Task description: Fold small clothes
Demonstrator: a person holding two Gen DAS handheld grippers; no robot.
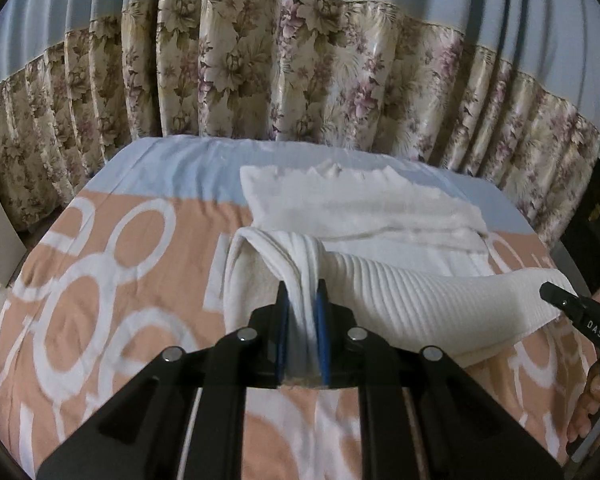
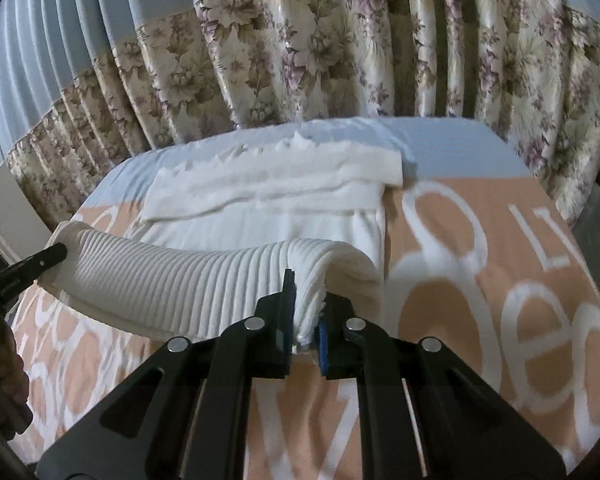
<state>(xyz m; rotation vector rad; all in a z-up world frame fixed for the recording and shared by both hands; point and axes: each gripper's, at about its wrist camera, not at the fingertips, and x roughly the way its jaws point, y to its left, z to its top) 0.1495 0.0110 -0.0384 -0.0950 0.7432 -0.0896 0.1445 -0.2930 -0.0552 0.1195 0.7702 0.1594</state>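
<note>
A white ribbed garment lies on a bed, its near edge lifted off the sheet. My left gripper is shut on the garment's left corner. My right gripper is shut on its right corner. The lifted edge spans between them like a roll. The far part of the garment lies flat and folded on the bed. The right gripper shows at the right edge of the left wrist view; the left gripper shows at the left edge of the right wrist view.
The bed sheet is peach with white rings and letters, with a light blue band at the far end. A flowered curtain hangs close behind the bed. A dark cabinet stands at the right.
</note>
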